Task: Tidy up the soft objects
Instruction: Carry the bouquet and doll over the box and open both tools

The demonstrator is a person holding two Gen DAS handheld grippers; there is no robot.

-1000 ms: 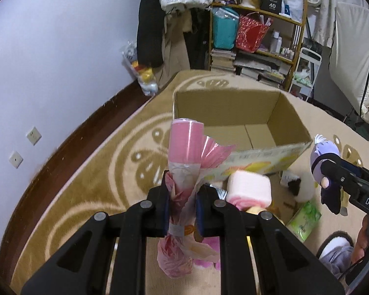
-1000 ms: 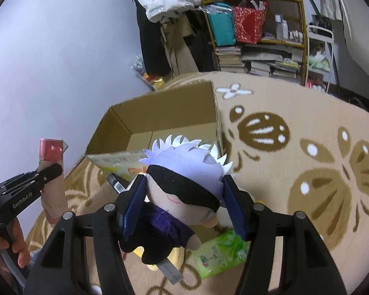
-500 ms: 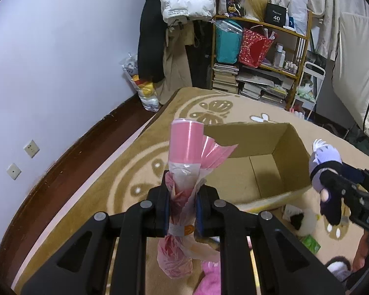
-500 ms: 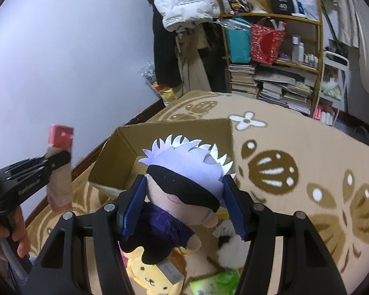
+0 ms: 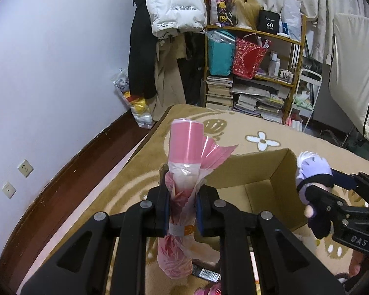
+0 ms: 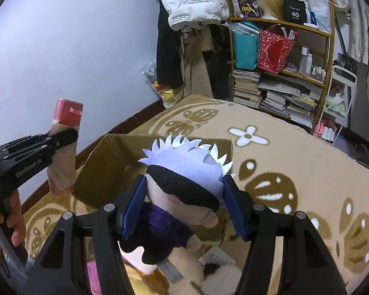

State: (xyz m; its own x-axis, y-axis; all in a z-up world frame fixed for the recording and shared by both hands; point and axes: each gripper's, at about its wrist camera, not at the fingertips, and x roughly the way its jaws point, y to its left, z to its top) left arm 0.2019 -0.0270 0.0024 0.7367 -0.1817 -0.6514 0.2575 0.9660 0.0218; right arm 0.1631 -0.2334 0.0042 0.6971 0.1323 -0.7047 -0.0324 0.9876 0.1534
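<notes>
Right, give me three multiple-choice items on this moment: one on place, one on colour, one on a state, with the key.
1. Where does the cardboard box stand?
A. on the patterned rug
B. on the bookshelf
C. on a chair

2. What colour is the roll of bags in the left gripper?
A. green
B. pink
C. blue

3. How does the right gripper stand?
A. empty and open
B. shut on a book
C. shut on the plush doll

Key: 1 A, the rug lies all round the box; 2 B, the roll shows pink above the pads; 3 C, both blue pads press the doll's head.
</notes>
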